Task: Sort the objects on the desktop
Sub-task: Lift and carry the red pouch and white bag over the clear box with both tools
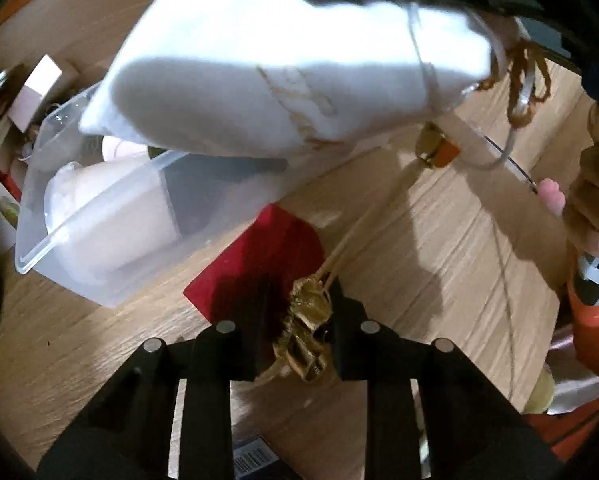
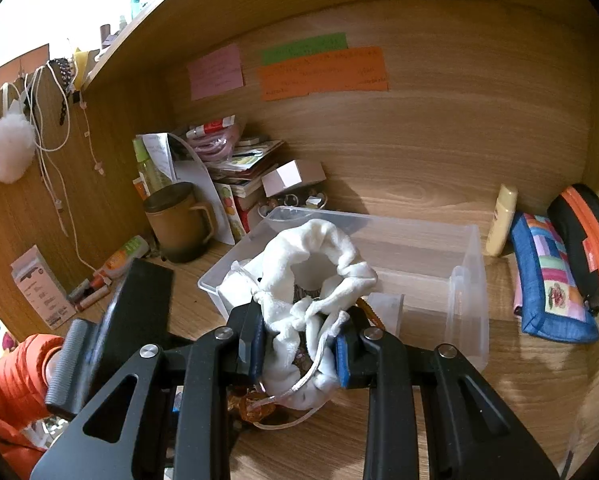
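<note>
The right claw (image 2: pixel 301 350) is clamping the gathered neck of a white velvet pouch (image 2: pixel 313 264), holding it above the clear plastic bin (image 2: pixel 431 256) on the desk (image 2: pixel 519 392). The left claw (image 1: pixel 299 316) is pinching a gold ornament (image 1: pixel 305 320) beside a red box (image 1: pixel 255 256).

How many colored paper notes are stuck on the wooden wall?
3: a pink note on the left, a green note to its right, and an orange note just under the green one. None looks hidden.
</note>
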The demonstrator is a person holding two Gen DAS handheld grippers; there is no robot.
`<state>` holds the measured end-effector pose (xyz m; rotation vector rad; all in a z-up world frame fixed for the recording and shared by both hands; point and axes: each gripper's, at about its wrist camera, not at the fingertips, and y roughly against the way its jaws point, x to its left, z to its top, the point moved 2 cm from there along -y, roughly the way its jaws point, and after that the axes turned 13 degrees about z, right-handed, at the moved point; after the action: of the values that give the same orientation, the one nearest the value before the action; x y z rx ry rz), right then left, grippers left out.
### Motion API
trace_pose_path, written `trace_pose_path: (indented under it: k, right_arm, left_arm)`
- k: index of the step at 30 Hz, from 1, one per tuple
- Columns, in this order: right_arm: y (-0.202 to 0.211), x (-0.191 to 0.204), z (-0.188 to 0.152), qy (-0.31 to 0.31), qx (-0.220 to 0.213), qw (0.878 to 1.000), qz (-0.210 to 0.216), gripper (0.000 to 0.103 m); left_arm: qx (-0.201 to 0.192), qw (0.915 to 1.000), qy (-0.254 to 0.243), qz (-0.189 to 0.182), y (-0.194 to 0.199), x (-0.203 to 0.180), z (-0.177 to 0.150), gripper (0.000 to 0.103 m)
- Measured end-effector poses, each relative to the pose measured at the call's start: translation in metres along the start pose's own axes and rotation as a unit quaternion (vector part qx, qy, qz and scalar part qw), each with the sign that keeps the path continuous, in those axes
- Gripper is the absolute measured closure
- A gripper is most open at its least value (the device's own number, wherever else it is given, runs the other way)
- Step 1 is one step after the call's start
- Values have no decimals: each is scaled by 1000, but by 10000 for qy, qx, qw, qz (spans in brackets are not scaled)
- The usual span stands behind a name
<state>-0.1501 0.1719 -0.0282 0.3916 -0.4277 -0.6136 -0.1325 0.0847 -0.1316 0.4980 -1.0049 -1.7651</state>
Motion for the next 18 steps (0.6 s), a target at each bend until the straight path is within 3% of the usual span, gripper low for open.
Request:
trace_pose_path:
  k: [11,18]
  right_arm:
    - [12,2,8,21,-266,9996,1,79]
    - [23,-6,25,36,-536,9983,-203,79]
  left_arm:
    - [-521,9961,703,-113,44,19,4,82]
    - [-956,9916,854,-153,81,29,13,82]
